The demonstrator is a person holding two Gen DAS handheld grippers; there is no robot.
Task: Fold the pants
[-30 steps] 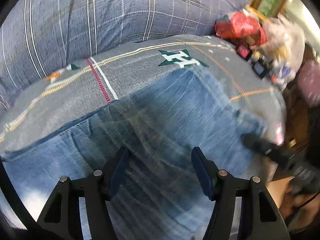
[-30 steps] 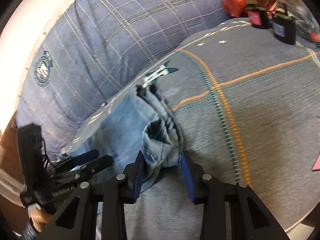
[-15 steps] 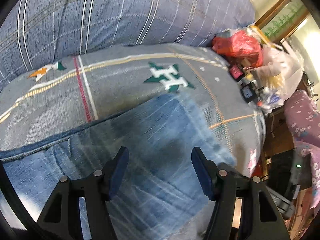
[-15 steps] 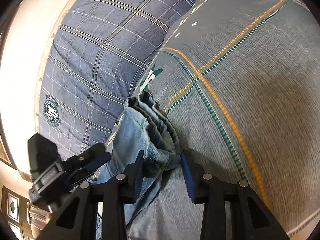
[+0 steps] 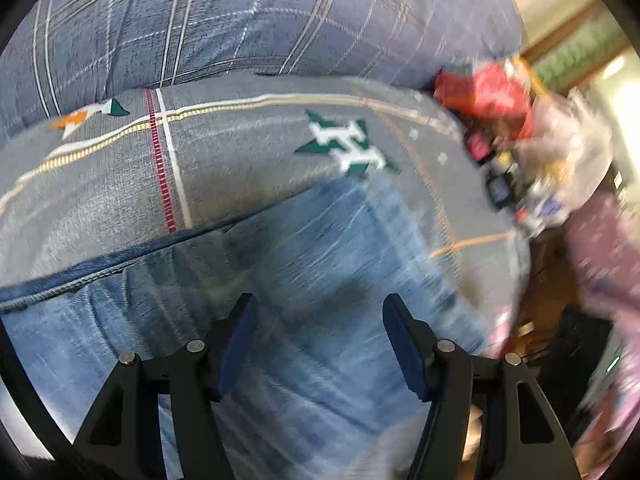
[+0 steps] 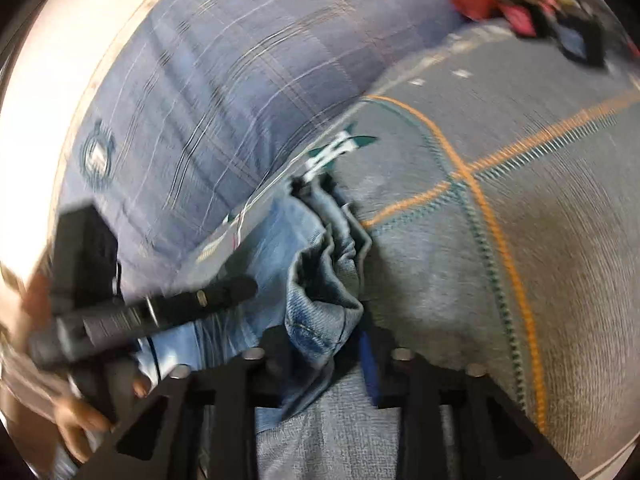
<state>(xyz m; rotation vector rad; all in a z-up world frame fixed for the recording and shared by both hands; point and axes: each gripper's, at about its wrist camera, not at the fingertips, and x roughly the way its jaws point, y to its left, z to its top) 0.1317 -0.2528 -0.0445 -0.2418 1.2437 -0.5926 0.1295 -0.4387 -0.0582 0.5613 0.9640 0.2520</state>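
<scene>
Jeans point(image 5: 304, 280) are spread on the grey bedspread point(image 5: 240, 160). The left claw point(image 5: 318, 320) hangs wide open over them, gripping nothing; the right claw point(image 6: 326, 344) is pinched onto their bunched hem point(image 6: 320, 304). No containers I can make out, too blurry.

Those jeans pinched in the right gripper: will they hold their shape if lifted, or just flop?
Probably flop: the jeans already bunch in soft folds at the right gripper. Layered denim looks fairly heavy, so it may sag. The left gripper hovers open above them.
</scene>
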